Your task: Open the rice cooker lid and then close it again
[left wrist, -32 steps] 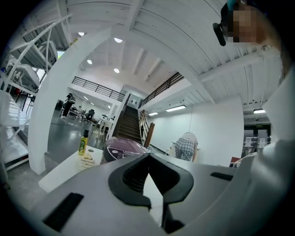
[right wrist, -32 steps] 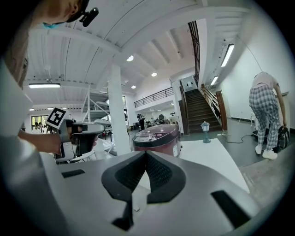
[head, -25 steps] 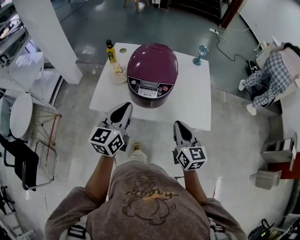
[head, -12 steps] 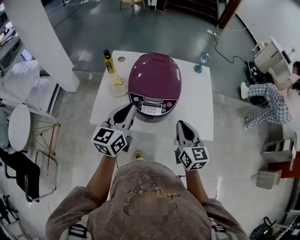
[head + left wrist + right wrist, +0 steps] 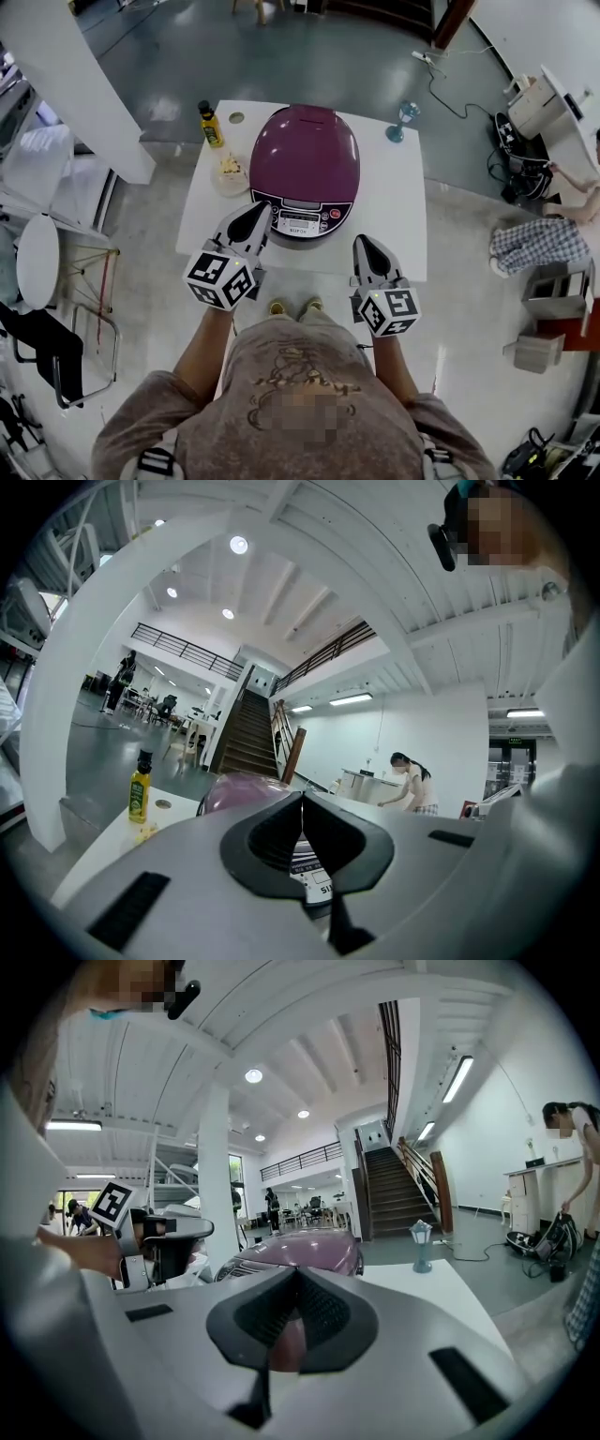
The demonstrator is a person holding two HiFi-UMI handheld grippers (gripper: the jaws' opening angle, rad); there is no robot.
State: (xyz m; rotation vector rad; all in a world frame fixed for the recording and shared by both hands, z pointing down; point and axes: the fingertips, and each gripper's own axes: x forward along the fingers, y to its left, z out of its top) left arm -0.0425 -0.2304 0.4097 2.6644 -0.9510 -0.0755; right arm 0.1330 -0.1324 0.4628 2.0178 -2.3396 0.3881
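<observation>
Two sets of fingers, each pressed together, holding nothing: left fingers (image 5: 257, 210), right fingers (image 5: 362, 244). One purple rice cooker (image 5: 305, 159), lid down, on white surface (image 5: 398, 220), just ahead of both sets, more before left fingers; left tips near its control panel (image 5: 300, 218), contact unclear. One yellow bottle (image 5: 208, 124) and one small dish (image 5: 230, 174) ahead-left of left fingers. One blue goblet (image 5: 404, 120) well ahead of right fingers, off to their right
</observation>
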